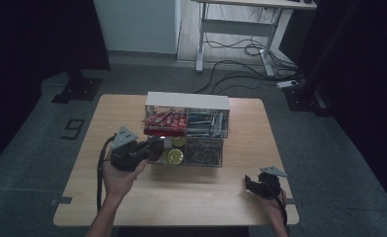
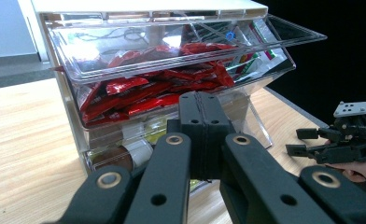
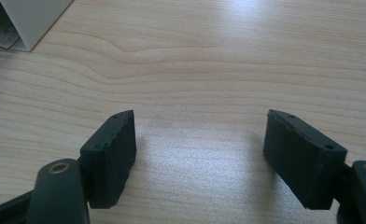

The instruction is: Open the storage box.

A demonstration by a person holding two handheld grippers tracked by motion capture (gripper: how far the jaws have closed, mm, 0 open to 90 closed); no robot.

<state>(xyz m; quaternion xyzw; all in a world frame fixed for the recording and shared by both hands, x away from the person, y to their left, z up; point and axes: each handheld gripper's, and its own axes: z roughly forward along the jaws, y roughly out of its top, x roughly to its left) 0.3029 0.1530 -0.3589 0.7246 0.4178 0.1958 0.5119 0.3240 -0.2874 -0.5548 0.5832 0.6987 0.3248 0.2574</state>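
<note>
A clear plastic organiser (image 1: 186,100) with a white top stands mid-table, its tilt-out bins holding snacks. The upper left bin (image 2: 125,56) is tilted open and full of red packets (image 2: 144,93). My left gripper (image 1: 149,143) is shut, its tips (image 2: 200,100) right at the front of the left bins; whether they pinch a bin's lip is hidden. Below sit brown bottles (image 2: 120,156) and yellow-lidded tubs (image 1: 174,156). My right gripper (image 1: 248,183) rests low at the table's front right, open, with bare wood between its jaws (image 3: 200,149).
The upper right bin (image 1: 206,123) holds mixed packets and the lower right bin (image 1: 204,152) dark ones. The organiser's white corner (image 3: 27,18) is far off my right gripper. The wooden table (image 1: 107,123) has free room on both sides. A desk (image 1: 241,19) and cables (image 1: 241,64) lie beyond.
</note>
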